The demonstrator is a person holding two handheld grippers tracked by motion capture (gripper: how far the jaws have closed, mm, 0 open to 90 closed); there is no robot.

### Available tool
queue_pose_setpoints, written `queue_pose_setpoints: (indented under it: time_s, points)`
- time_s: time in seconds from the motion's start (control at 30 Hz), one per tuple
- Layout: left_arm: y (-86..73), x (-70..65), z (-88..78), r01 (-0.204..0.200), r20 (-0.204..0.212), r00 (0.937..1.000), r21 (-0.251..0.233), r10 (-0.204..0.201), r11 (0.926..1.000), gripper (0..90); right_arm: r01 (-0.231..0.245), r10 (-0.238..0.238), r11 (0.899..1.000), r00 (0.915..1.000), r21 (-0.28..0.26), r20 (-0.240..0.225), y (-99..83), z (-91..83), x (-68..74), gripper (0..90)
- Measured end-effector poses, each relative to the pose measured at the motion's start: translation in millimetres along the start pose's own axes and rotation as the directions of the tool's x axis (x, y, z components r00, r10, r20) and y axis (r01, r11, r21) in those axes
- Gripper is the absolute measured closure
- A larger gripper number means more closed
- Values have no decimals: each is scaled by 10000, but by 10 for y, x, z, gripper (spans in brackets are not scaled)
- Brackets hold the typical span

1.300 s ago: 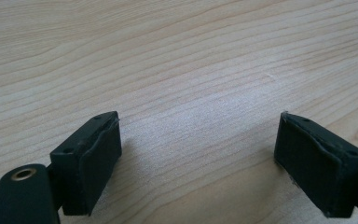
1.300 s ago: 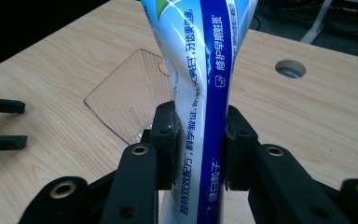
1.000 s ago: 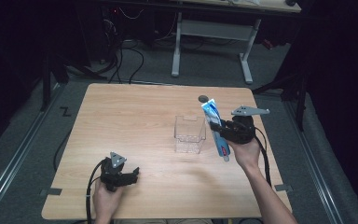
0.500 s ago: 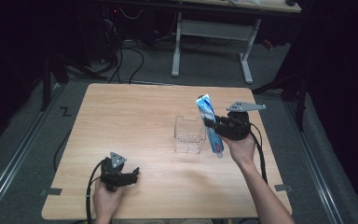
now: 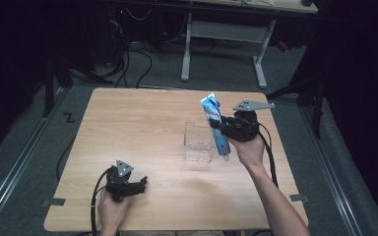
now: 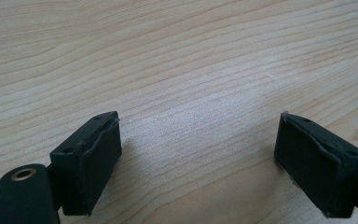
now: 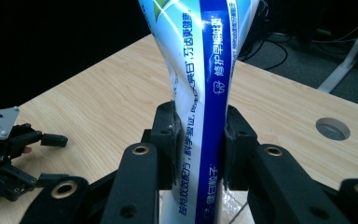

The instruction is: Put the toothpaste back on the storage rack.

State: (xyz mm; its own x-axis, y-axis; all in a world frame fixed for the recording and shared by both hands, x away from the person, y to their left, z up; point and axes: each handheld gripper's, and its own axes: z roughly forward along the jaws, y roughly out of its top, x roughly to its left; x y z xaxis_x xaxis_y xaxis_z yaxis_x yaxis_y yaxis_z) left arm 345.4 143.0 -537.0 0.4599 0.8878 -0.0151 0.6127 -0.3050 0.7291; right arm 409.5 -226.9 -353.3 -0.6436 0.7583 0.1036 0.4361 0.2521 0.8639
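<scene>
Right claw grips a toothpaste tube above the clear box; left claw rests open near the front edge of the counter.

The right claw (image 5: 222, 127) is clamped on a blue-and-white toothpaste tube (image 5: 215, 127), pads pressing both sides at mid-length, as the right gripper view confirms (image 7: 199, 140). The tube (image 7: 205, 84) is held clear of the counter (image 5: 142, 123), tilted, its flat end up and its cap end down beside the right wall of a clear plastic box (image 5: 199, 142). The box stands on the counter right of centre, toward the right edge. The left claw (image 5: 139, 184) sits low near the front edge, left of centre, well apart from the box. Its jaws stand wide apart with only bare wood between them (image 6: 196, 154).
</scene>
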Motion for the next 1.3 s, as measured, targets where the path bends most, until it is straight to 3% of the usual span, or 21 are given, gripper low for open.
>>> queue_pose_setpoints:
  time_s: [0.33, 0.8, 1.3]
  points:
    - [0, 0, 0, -1, -1, 10000, 1, 1, 10000, 148, -73, 72, 9999, 10000, -124, -33, 57, 84, 4, 709]
    - [0, -1, 0, -9, 10, 10000, -3, 9, 10000, 148, 184, -181, 9997, 9997, -140, 181, 222, 263, 42, 709]
    - [0, 0, -2, -33, 21, 10000, 19, 33, 10000, 148, -161, 168, 9998, 9984, -142, 541, 247, 439, -56, 708]
